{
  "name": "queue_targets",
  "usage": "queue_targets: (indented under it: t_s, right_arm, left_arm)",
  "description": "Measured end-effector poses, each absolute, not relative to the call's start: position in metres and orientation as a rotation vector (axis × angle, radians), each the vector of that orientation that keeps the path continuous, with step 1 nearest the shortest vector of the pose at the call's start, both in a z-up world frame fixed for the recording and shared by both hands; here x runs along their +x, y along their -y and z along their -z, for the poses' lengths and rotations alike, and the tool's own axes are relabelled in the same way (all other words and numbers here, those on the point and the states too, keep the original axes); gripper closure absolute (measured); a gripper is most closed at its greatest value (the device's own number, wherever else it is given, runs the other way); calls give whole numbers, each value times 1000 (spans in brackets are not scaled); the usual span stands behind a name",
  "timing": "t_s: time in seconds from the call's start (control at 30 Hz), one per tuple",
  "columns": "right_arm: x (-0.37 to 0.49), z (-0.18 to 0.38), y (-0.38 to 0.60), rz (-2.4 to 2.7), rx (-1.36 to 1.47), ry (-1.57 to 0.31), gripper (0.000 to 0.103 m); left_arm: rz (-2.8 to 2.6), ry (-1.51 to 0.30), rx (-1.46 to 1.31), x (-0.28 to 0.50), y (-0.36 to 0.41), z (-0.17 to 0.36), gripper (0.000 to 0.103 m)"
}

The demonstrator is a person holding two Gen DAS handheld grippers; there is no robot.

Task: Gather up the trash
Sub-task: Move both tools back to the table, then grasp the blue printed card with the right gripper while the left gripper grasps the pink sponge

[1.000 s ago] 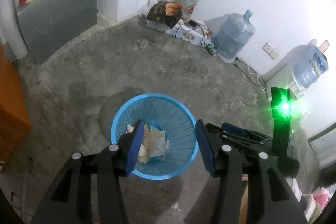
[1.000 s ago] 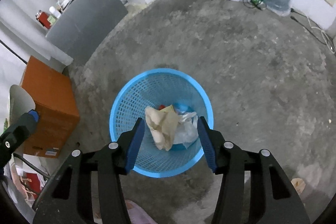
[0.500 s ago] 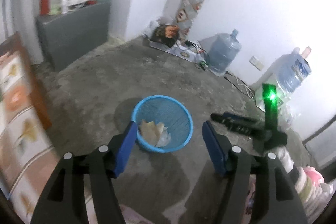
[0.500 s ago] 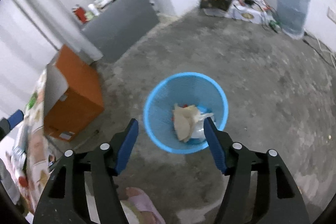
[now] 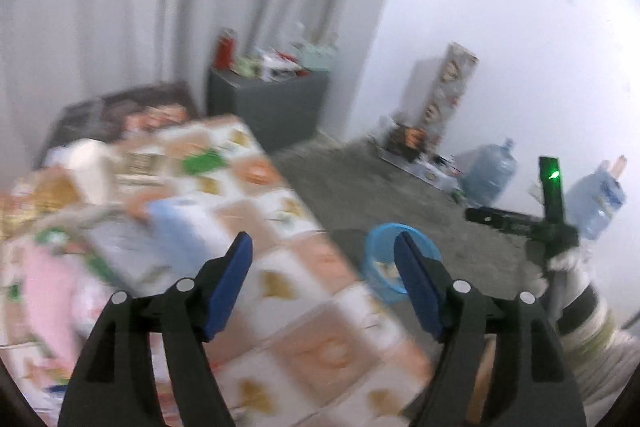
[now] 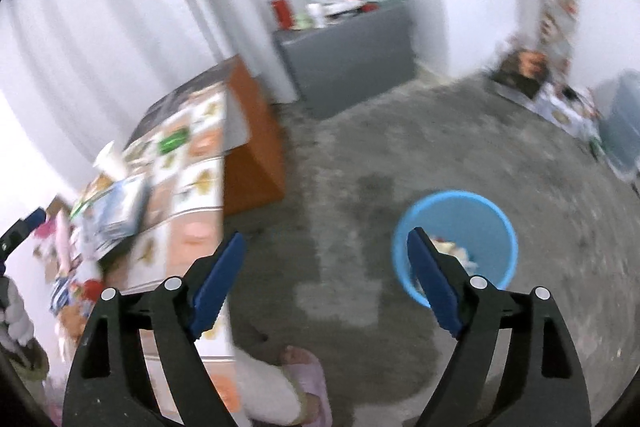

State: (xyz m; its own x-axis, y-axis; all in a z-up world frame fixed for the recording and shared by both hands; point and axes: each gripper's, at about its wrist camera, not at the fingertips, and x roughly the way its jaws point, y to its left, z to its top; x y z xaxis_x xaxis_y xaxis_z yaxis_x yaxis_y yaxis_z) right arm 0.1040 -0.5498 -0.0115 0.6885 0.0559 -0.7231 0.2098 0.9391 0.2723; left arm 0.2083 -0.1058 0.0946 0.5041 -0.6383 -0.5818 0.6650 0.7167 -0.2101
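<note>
Left wrist view: we are swinging both empty, wide-open claws point(image 5: 322, 275) point(image 6: 326, 269) away from the blue bin point(image 6: 454, 243) toward the cluttered counter point(image 5: 248, 211) for more trash.

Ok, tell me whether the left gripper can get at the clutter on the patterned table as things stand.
Probably yes: the left gripper is open and empty above the patterned table, with the blurred clutter just beyond its fingertips and nothing visibly between.

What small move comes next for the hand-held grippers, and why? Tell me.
Probably swing the left hand-held gripper further over the table toward the blurred litter lying there. Both grippers are open and hold nothing, the right hand-held gripper too, and the blue basket already holds trash.
</note>
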Motion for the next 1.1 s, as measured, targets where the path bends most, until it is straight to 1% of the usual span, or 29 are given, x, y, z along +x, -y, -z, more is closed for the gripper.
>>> queue_targets:
  t_s: [0.1,0.17,0.27,0.4,0.6,0.77,1.0,1.1]
  right_arm:
    - [119,0,515,6,299,-816,20]
    - [131,-5,491,-51,270,-825,20]
    - [156,-7,452,-135,228,-848,19]
    - [185,-3,408,-225,206,-890,19]
    - [239,8,357,-318,210,-989,18]
    - [277,21,326,-346,214,-1069,18]
    - [313,41,290,-348,135,-1189,18]
    - [322,47,284,-325,97,-1210,18]
  left_arm:
    - [734,-640,55,211,49,-97,26]
    - [734,-631,43,216,15,-95,21]
    - [724,-639,27,226,-33,-84,20]
    - [701,-673,74,237,-67,-64,18]
    - [649,-680,198,259,-77,-37,14]
    - [632,-721,276,280,-72,-17,14]
    - [646,-759,276,297,-76,-3,14]
    - [653,-774,276,303,-78,2,14]
